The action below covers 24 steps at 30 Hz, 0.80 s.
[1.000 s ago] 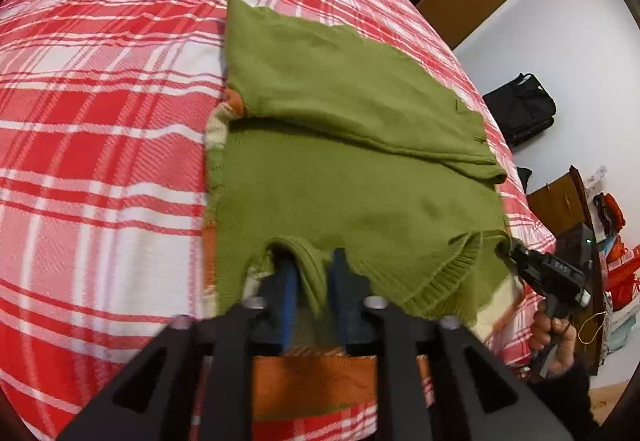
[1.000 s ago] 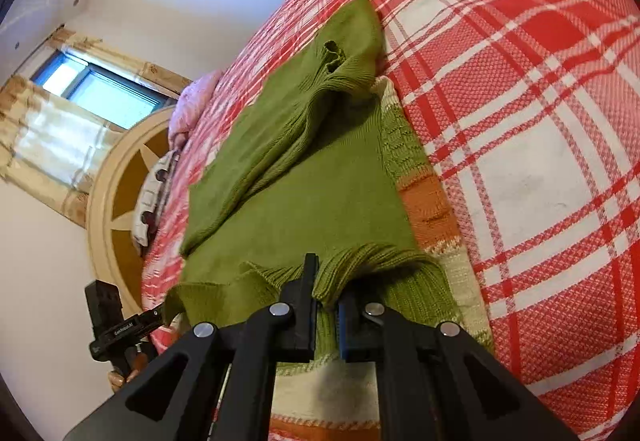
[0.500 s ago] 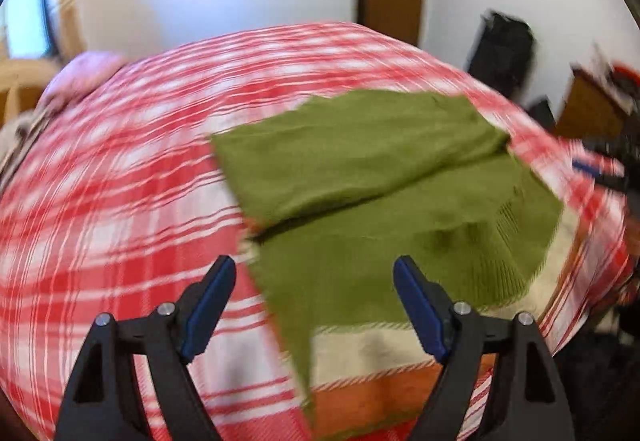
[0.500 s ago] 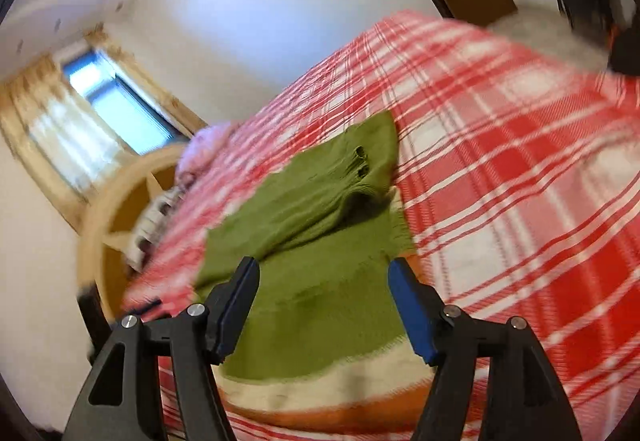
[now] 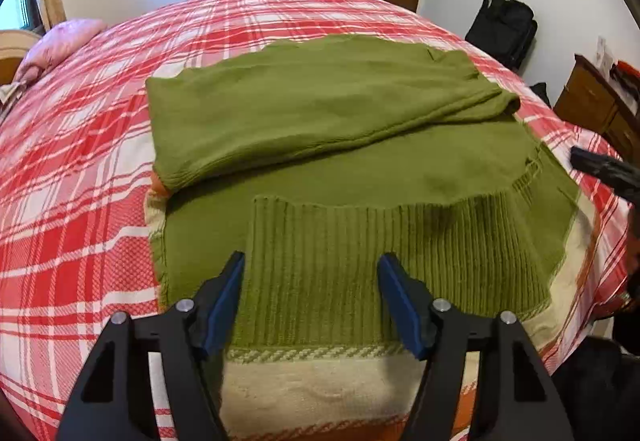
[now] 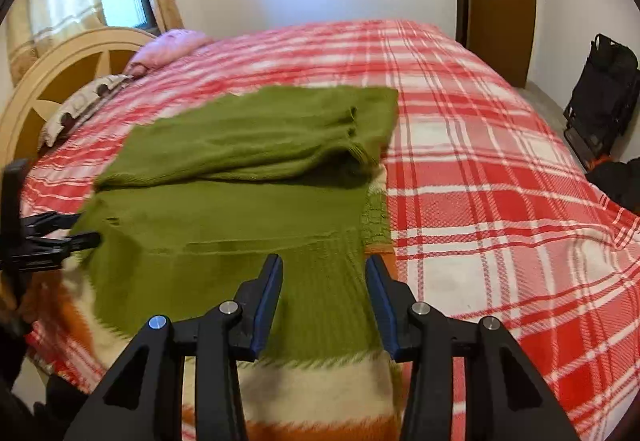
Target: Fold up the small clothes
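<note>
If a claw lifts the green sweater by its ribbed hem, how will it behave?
The green sweater is probably floppy: its folded layers drape in soft creases. The thick knit suggests some weight, so it would sag. Its ribbed hem likely stretches rather than slips.

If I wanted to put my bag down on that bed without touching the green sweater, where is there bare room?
The widest bare patch of the plaid bedspread lies right of the green sweater, toward the door. Another runs between the sweater and the pink pillow. The near edge is crowded: both hand-held grippers, left and right, hover open over the sweater's hem.
</note>
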Each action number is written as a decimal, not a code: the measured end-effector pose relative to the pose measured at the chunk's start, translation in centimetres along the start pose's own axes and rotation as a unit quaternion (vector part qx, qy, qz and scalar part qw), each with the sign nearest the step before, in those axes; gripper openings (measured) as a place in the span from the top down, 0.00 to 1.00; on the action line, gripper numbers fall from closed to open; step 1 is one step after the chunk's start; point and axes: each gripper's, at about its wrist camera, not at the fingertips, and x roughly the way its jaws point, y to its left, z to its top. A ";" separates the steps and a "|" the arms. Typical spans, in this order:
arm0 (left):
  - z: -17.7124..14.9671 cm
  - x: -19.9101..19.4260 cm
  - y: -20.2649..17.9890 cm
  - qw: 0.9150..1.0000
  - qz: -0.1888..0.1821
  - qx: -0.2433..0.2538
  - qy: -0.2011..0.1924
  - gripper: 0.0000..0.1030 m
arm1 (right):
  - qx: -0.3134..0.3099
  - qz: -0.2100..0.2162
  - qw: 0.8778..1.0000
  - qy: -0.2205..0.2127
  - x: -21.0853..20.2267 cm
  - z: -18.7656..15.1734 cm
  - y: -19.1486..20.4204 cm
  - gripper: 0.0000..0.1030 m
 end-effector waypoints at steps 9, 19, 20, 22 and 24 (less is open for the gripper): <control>0.1 0.4 0.5 0.999 -0.026 -0.027 -0.005 0.32 | -0.032 0.015 0.999 0.022 1.1 -0.9 0.7 0.90; -0.4 -0.5 1.3 0.997 -0.035 -0.064 -0.016 0.83 | -0.038 -0.015 0.998 -0.050 -3.0 -1.9 2.6 0.92; -0.5 -0.4 1.2 0.997 -0.033 -0.064 -0.016 0.83 | -0.032 -0.015 0.998 -0.053 -3.3 -2.0 2.6 0.92; -0.6 -0.3 1.0 0.998 -0.027 -0.062 -0.017 0.82 | -0.023 -0.013 0.998 -0.053 -3.4 -2.1 2.3 0.92; -0.4 0.0 0.9 0.997 -0.019 -0.067 -0.016 0.77 | -0.018 -0.010 0.999 -0.049 -3.3 -2.1 2.2 0.92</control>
